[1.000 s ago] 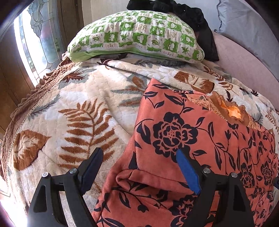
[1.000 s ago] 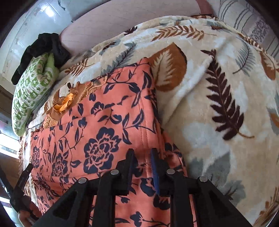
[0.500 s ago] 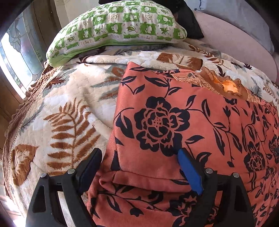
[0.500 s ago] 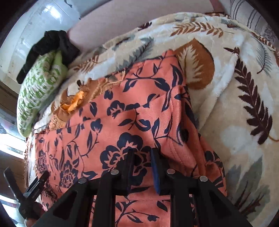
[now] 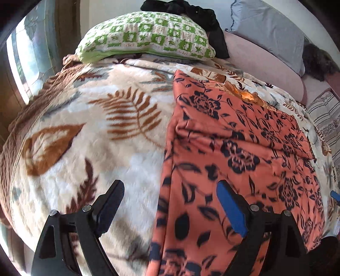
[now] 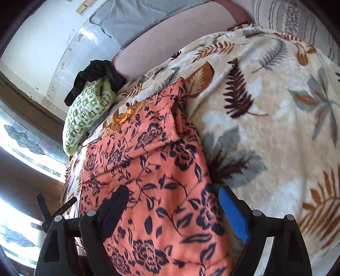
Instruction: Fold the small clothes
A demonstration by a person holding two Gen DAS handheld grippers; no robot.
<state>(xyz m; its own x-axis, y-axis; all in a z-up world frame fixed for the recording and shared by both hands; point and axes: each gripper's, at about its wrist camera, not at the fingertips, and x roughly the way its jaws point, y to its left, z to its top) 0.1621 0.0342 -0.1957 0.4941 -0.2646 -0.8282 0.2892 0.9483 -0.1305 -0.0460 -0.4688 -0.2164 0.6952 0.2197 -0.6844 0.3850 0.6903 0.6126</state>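
An orange garment with a dark blue flower print [image 5: 240, 152] lies spread on a cream leaf-patterned blanket [image 5: 102, 131], with one fold across its middle. It also shows in the right wrist view [image 6: 153, 169]. My left gripper [image 5: 170, 201] is open and empty above the garment's left edge near the bed's front. My right gripper [image 6: 174, 203] is open and empty above the garment's right edge. The left gripper [image 6: 57, 210] also shows at the lower left of the right wrist view.
A green and white checked pillow [image 5: 146, 38] with a black cloth [image 5: 191, 14] on it lies at the head of the bed. A grey pillow [image 5: 269, 31] leans on a pink headboard [image 5: 259, 57]. A patterned glass window [image 5: 31, 55] is at the left.
My right gripper has opened and let go of the garment's edge. Both grippers have pulled back from the garment, which now lies flatter on the blanket.
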